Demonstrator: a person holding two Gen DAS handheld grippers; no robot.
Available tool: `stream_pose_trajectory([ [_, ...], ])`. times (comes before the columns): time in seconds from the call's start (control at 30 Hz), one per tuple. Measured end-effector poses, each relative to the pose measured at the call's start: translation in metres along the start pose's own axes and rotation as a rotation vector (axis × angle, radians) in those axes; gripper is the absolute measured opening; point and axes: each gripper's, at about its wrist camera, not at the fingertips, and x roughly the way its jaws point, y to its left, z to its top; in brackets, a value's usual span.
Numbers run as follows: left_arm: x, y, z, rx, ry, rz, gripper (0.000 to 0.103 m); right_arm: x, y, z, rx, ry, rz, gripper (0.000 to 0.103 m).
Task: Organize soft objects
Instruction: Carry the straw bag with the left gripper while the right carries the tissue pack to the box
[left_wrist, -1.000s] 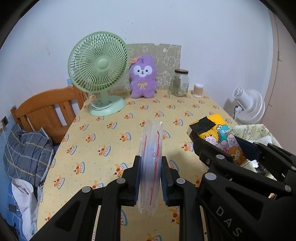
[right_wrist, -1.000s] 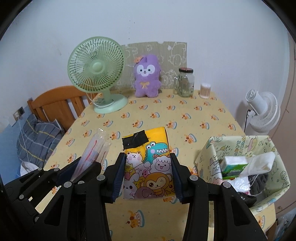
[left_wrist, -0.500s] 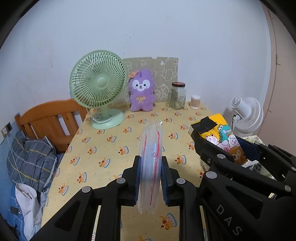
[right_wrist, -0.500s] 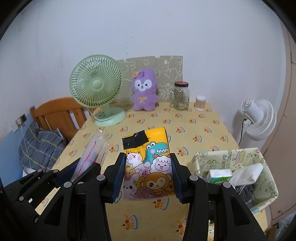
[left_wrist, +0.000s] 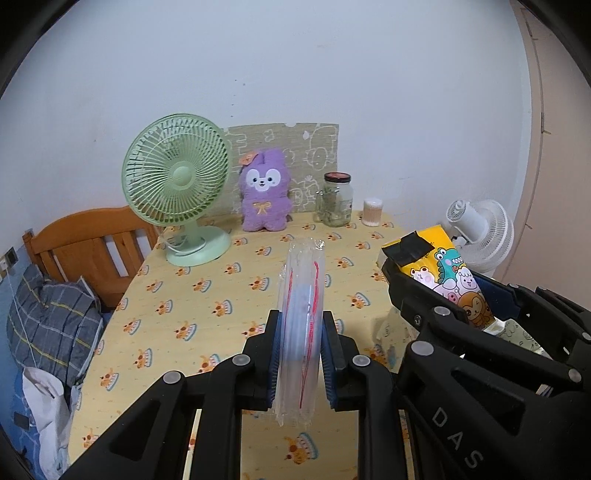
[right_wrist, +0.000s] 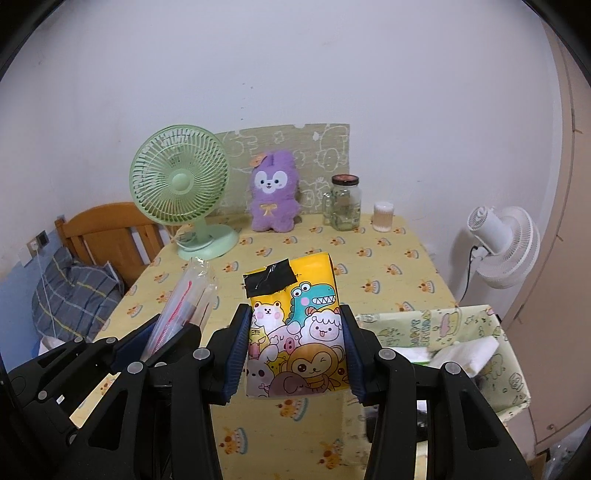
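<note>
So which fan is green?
The green fan standing on the table beside the purple plush. The white fan stands off the table, right.

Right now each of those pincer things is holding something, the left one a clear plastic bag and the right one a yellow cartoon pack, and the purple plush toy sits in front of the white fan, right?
Not quite. The purple plush toy sits beside the green fan, as the right wrist view shows. The left gripper does hold the clear plastic bag and the right gripper the yellow cartoon pack.
</note>
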Motion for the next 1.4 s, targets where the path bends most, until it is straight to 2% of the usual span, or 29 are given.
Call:
stream_pose_trajectory([
  [0.93,0.015,-0.088,0.007,0.069,-0.015,-0.085,0.019,-0.013,-0.09,-0.005,0.065,-0.03,-0.108,0.05],
  [1.4,0.037,-0.127,0.001,0.108,0.028,-0.154,0.019,-0.004,-0.13,-0.016,0.095,-0.005,-0.169,0.05],
])
